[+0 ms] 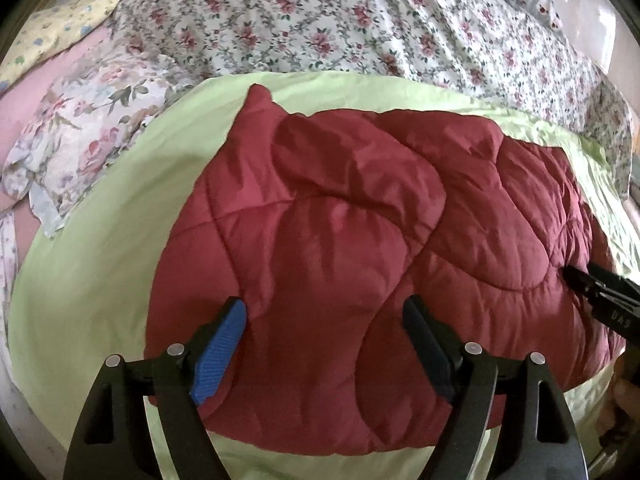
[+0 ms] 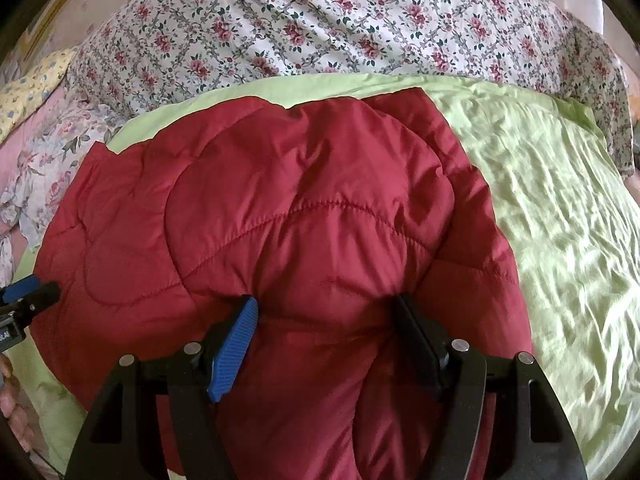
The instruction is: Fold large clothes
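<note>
A dark red quilted garment lies bunched on a light green sheet. My left gripper hangs over its near left part with the jaws wide apart. Red fabric lies below and between the pads, which do not press on it. In the right wrist view the same garment bulges up between the pads of my right gripper, and creases run in to both pads, so it is shut on a thick fold. The right gripper bites the garment's right edge; the left gripper sits at its left edge.
The green sheet stretches wrinkled to the right of the garment. A floral quilt covers the bed behind. A floral pillow and a pink sheet lie at the left. A hand shows at the lower left edge.
</note>
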Motion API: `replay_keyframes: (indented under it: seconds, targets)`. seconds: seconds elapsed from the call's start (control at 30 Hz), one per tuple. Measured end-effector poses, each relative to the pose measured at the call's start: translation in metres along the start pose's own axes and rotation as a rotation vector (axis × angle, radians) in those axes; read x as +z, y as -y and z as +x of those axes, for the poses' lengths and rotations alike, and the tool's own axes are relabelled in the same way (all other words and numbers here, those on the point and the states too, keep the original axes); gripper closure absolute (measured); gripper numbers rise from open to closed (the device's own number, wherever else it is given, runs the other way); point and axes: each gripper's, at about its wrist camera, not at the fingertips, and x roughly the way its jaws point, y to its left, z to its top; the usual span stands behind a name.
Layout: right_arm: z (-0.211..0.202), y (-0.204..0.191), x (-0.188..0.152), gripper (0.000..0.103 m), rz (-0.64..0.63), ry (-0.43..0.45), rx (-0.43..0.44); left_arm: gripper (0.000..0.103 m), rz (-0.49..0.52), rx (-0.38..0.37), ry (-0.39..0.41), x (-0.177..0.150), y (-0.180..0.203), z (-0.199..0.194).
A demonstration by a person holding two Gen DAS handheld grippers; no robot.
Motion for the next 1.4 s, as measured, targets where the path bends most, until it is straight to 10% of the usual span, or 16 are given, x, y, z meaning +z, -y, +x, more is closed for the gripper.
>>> replay_keyframes:
  seconds: [0.9, 1.4]
  targets:
    - [0.023, 0.014, 0.039, 0.029, 0.065, 0.009, -0.004, 0.000, 0.011, 0.043, -0.059, 0.035, -0.005, 0.089]
    - [-0.015, -0.008, -0.017, 0.030, -0.027, -0.022, -0.004, 0.005, 0.044, -0.003, -0.014, 0.003, 0.006, 0.007]
